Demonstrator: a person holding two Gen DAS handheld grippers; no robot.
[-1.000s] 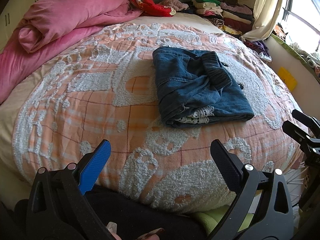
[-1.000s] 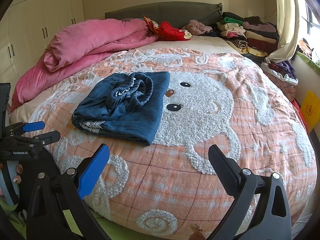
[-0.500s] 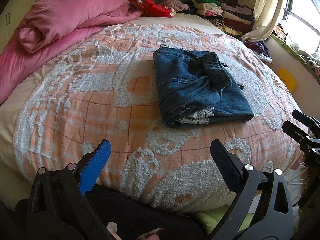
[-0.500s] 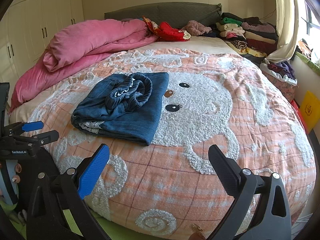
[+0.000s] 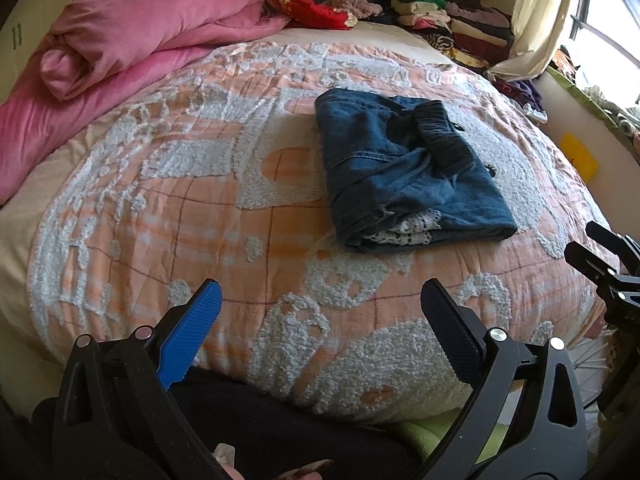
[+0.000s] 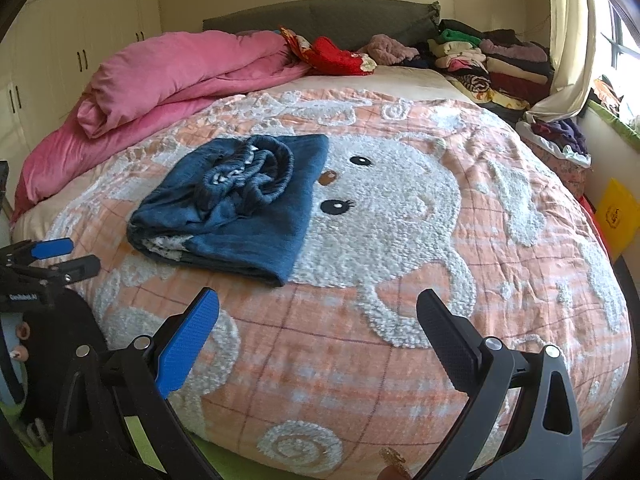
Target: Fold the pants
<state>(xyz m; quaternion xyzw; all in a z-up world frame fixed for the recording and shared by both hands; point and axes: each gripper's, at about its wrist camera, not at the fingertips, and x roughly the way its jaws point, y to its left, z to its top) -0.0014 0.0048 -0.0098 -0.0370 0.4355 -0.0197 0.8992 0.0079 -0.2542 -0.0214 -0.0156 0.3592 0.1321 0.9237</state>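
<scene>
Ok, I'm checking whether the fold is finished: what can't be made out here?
- Pants underside and inner layers: both views, hidden by the top fold.
- Pants' far edge: right wrist view, hidden by the bunched waistband.
- Right gripper: left wrist view, cut off by the right edge.
- Clothes pile: too small to tell items apart.

Cream wardrobes [image 6: 80,52] flank the bed [image 6: 400,360]; daylight fills the window [image 6: 624,40].
</scene>
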